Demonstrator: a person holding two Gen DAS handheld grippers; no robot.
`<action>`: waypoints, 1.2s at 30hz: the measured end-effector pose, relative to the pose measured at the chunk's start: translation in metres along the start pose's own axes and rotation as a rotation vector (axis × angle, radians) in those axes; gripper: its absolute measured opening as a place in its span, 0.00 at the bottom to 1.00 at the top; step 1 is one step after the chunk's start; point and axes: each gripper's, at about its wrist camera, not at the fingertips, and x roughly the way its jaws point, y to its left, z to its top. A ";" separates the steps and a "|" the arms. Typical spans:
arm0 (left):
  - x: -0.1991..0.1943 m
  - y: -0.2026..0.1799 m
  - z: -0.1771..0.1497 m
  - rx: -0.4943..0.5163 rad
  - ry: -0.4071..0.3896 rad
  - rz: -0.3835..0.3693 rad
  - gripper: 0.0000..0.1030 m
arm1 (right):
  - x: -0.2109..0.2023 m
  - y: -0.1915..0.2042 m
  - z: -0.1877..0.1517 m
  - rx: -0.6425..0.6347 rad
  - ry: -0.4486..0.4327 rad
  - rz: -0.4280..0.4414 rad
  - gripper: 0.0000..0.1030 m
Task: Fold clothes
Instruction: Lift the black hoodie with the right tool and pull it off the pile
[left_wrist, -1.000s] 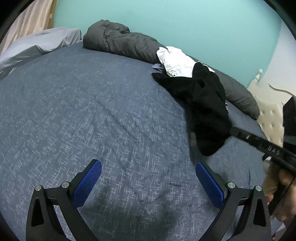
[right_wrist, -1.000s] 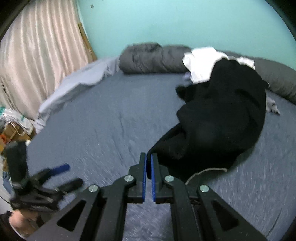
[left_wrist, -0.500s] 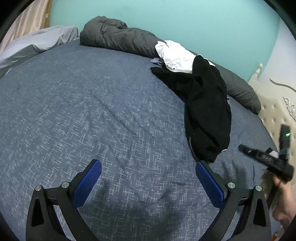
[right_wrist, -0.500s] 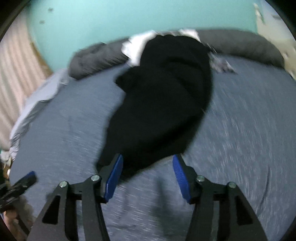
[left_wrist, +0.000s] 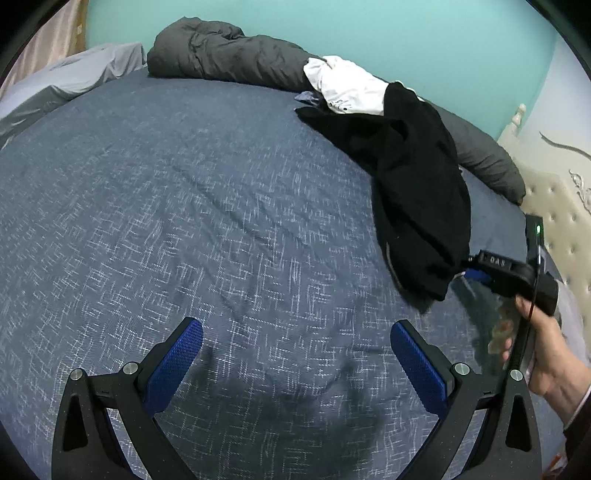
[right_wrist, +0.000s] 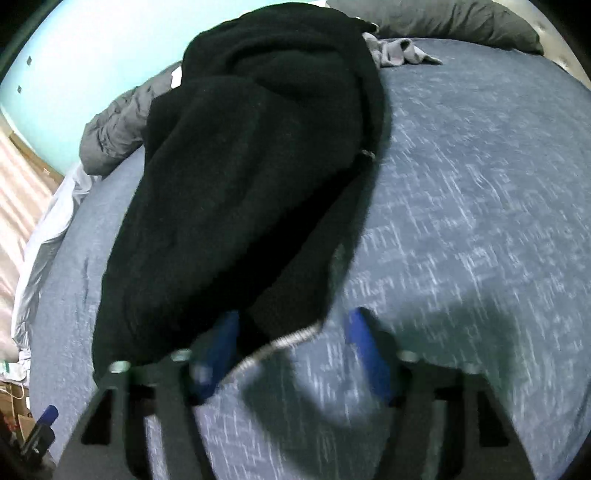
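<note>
Left wrist view: the left gripper hangs over bare blue bedspread with its blue-padded fingers spread wide and nothing between them. The black garment lies in a long crumpled strip from about 1 o'clock down towards 3 o'clock, its upper end draped against a white garment and a grey rolled duvet that runs along the teal wall. At 3 to 4 o'clock the right gripper reaches the lower hem of the black garment, carried by a person's hand; one blue pad shows just beside the cloth (the rest of that tool is dark and partly hidden). A tufted cream headboard stands at 3 o'clock.

Right wrist view: the picture is smeared by motion. The right gripper is parted wide. The black garment fills the frame from 12 o'clock to 7 o'clock, and its hem, with a pale cord edge, lies between the fingers, touching or covering the left pad; it is not clamped. A small grey cloth lies at 1 o'clock beside the garment's far end. Pink curtains show at 9 o'clock.
</note>
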 end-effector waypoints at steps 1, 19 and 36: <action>0.001 -0.001 -0.001 0.003 0.003 0.000 1.00 | 0.002 0.000 0.002 -0.003 -0.003 0.008 0.36; -0.053 -0.007 -0.001 0.014 -0.067 -0.012 1.00 | -0.149 0.103 0.039 -0.293 -0.286 0.226 0.06; -0.211 -0.015 0.013 0.064 -0.223 -0.035 1.00 | -0.332 0.185 0.021 -0.406 -0.454 0.369 0.06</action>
